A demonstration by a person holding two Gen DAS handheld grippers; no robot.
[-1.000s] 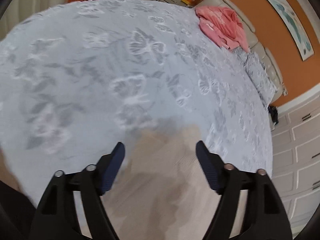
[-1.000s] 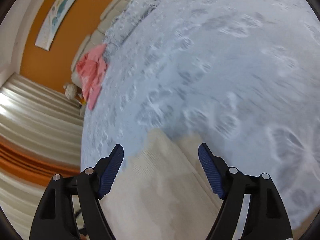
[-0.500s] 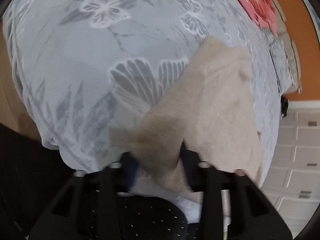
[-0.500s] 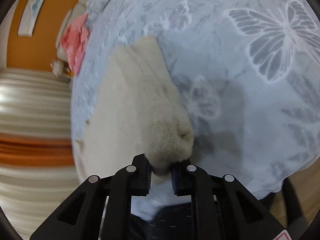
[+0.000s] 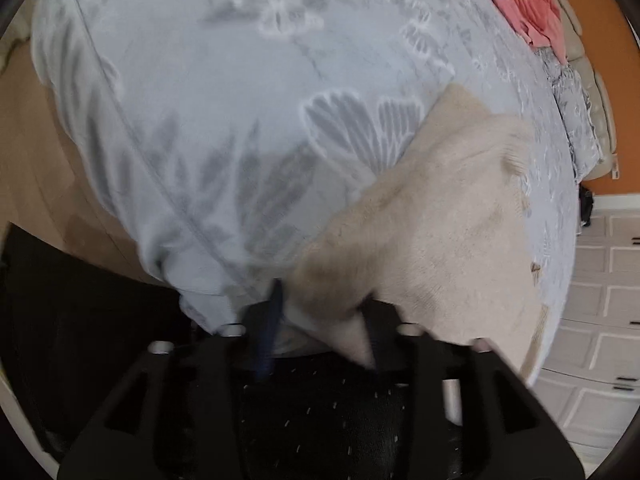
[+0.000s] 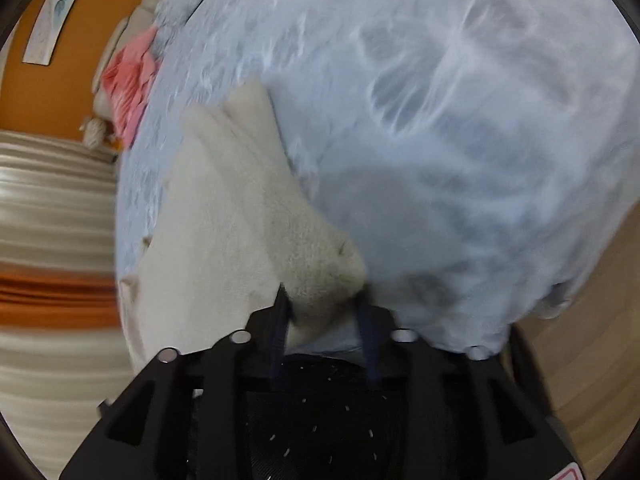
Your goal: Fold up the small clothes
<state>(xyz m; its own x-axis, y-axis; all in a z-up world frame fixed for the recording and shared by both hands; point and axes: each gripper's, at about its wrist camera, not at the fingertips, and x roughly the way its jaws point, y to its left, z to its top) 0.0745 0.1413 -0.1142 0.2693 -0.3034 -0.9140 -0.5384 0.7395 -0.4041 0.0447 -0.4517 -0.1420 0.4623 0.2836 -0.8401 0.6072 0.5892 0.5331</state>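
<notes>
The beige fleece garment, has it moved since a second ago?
Yes. The beige fleece garment has been pulled toward the near edge of the butterfly bedspread, away from the pink garment by the headboard.

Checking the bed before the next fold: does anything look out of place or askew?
Two things. The beige garment lies skewed at the near edge of the bedspread, a corner bunched between each pair of tongs, whose jaws have just been opening. A pink garment sits crumpled near the headboard.

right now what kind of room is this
Most likely a bedroom: a wide bed under a pale blue butterfly-print bedspread, a padded headboard against an orange wall, and white panelled cupboard doors alongside.
</notes>
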